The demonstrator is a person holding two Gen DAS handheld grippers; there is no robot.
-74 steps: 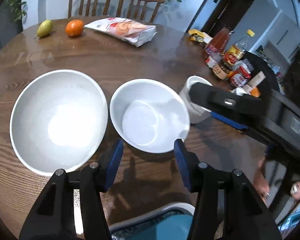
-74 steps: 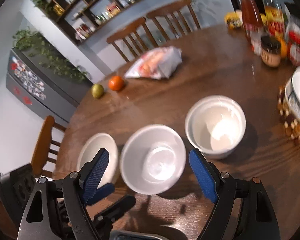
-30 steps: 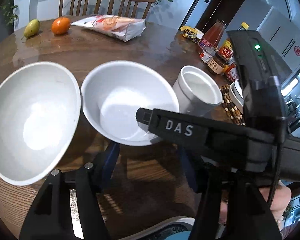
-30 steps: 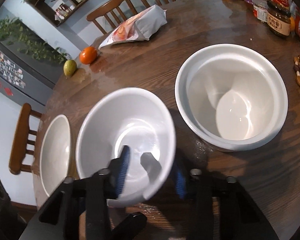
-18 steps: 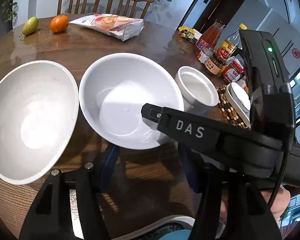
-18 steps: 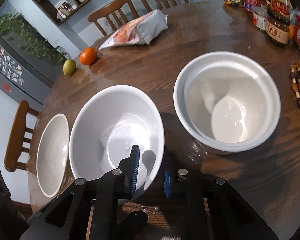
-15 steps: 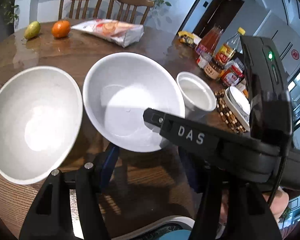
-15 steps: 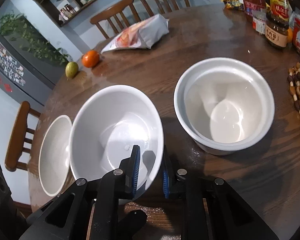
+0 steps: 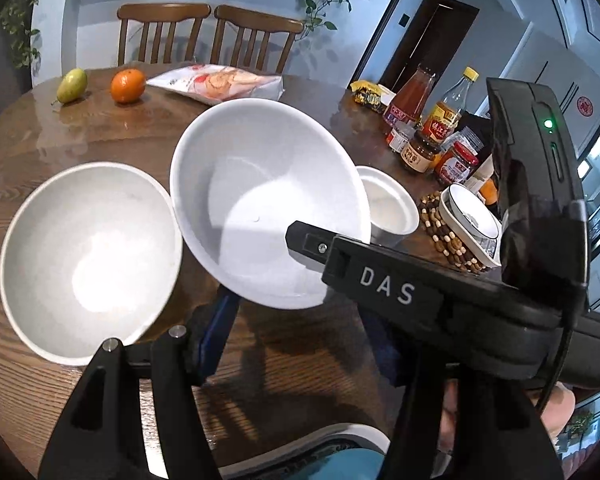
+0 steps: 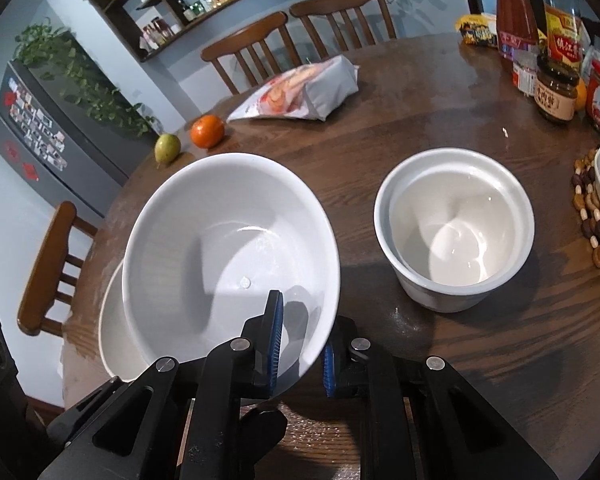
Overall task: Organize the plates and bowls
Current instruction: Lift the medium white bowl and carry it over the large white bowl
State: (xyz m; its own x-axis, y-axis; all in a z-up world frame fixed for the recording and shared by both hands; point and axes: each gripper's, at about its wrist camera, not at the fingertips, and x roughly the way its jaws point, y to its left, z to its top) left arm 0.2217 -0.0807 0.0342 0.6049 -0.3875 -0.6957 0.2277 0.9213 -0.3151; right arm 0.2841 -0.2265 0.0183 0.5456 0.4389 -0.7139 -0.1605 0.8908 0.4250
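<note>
Since the earlier frame, the medium bowl (image 10: pixel 228 256) had been lifted off the desk (image 10: pixel 440 128) and tilted, its near rim pinched tight by the right tool (image 10: pixel 300 344). At the left, the large bowl (image 9: pixel 88 256) rested on the desk; the lifted bowl partly overhung it. The left tool (image 9: pixel 300 340) hovered partly open, holding nothing. Farther right stood the straight-sided white bowl (image 10: pixel 456 236), near the beaded trivet (image 10: pixel 596 228).

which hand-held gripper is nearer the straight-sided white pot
Right. The right hand-held gripper, shut on the middle bowl rim, sits just beside the straight-sided white pot. The left hand-held gripper is on the far side of that bowl, by the large bowl.
</note>
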